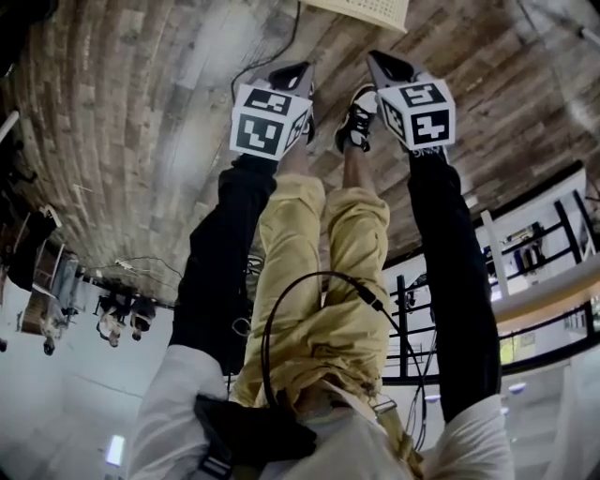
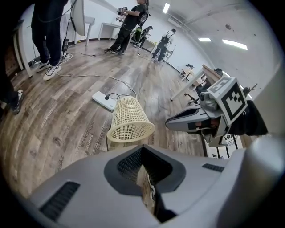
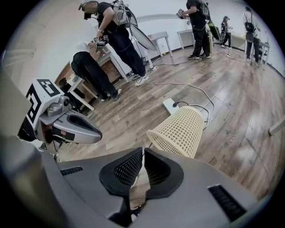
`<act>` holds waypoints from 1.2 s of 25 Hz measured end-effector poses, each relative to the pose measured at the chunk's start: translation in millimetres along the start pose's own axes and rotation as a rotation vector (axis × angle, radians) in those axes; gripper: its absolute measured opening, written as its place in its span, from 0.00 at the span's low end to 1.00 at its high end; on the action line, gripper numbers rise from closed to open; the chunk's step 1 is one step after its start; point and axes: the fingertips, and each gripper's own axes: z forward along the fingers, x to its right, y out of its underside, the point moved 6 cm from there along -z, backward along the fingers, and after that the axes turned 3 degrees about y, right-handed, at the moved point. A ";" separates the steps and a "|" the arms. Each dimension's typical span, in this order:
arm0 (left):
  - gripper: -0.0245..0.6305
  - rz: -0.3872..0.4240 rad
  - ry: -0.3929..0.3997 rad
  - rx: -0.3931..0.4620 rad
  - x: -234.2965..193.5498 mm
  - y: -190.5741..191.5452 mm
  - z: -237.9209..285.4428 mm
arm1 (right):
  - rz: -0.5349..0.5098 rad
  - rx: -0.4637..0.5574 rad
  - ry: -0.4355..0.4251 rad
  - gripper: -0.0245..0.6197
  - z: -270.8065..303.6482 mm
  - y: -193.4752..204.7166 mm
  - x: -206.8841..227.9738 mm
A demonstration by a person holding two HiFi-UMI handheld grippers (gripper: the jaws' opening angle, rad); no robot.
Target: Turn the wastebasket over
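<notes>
A cream mesh wastebasket (image 2: pixel 129 118) lies on its side on the wood floor, wide mouth toward me; it shows too in the right gripper view (image 3: pixel 180 129), and only an edge of it shows at the top of the head view (image 1: pixel 366 9). My left gripper (image 2: pixel 142 149) is shut and empty, short of the basket's rim and above it. My right gripper (image 3: pixel 143 150) is also shut with nothing in it, beside the left one. In the head view both point down at the floor, left gripper (image 1: pixel 292 75) and right gripper (image 1: pixel 389 64), side by side above my shoes.
A white power strip (image 2: pixel 103 100) with a cable lies on the floor just behind the basket. Several people stand farther off (image 3: pixel 120 40). Tables and desks line the walls (image 2: pixel 202 78). My own feet (image 1: pixel 356 117) are close to the basket.
</notes>
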 end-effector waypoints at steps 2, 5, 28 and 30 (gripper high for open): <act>0.04 -0.005 0.007 -0.005 -0.9 -1.1 6.7 | -0.004 -0.010 0.000 0.07 8.8 -1.1 7.6; 0.04 -0.008 0.016 -0.010 -0.3 -2.9 13.3 | -0.022 -0.021 0.008 0.07 18.7 -5.9 19.6; 0.04 -0.070 -0.024 0.009 -30.7 -20.7 31.8 | -0.592 -0.145 0.142 0.17 93.4 -20.9 54.1; 0.04 -0.075 -0.024 0.011 -31.4 -18.3 30.6 | -0.646 -0.148 0.146 0.17 94.0 -20.2 48.9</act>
